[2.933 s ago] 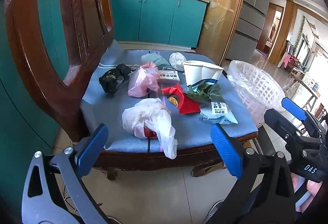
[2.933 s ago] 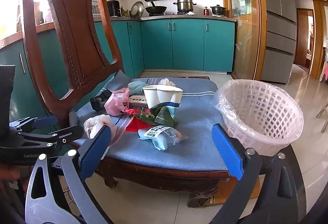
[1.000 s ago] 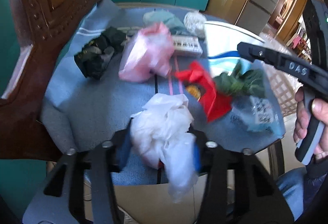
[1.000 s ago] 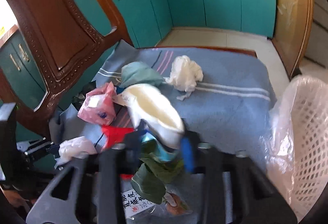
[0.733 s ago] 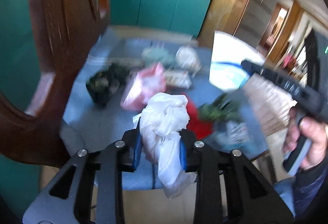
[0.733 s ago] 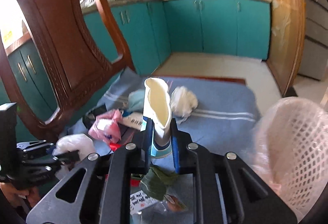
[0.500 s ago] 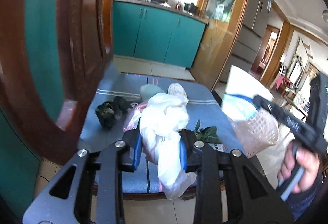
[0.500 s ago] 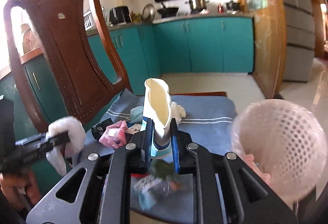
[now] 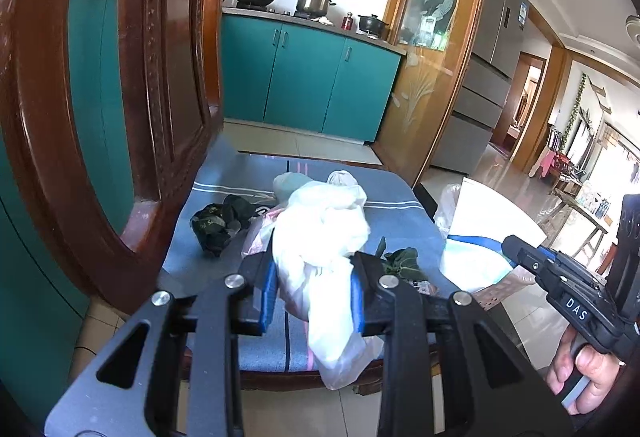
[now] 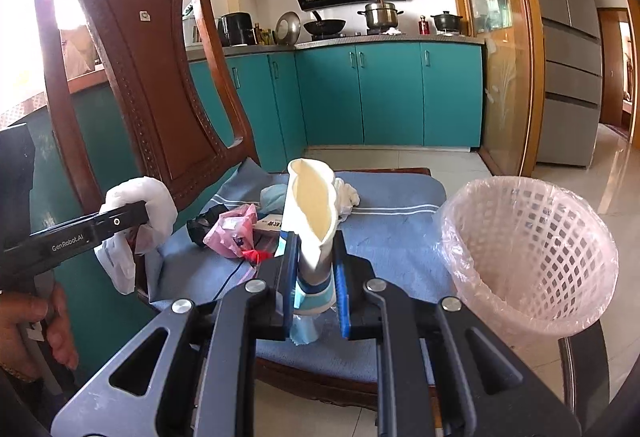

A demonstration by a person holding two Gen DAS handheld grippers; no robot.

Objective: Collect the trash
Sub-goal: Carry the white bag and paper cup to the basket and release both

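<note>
My left gripper (image 9: 316, 291) is shut on a crumpled white plastic bag (image 9: 324, 237), held up above the front of the chair seat; the bag also shows in the right wrist view (image 10: 140, 205). My right gripper (image 10: 314, 283) is shut on a squashed white paper cup (image 10: 310, 213) with blue bands, held over the seat; the cup also shows in the left wrist view (image 9: 480, 237). A pink mesh basket (image 10: 532, 257) lined with clear plastic stands to the right of the cup. More trash lies on the blue cushion (image 10: 396, 229): a pink bag (image 10: 234, 231), a black wrapper (image 9: 216, 225), green leaves (image 9: 402, 263).
The carved wooden chair back (image 10: 136, 77) rises at the left. Teal kitchen cabinets (image 10: 388, 97) and a steel fridge (image 10: 568, 37) stand behind. A white tissue wad (image 10: 348, 199) and a small printed box (image 10: 270, 223) lie at the back of the seat.
Both grippers closed on their items and lifted them off the cushion. The cup moved up and back toward the basket side; the white bag rose above the seat front.
</note>
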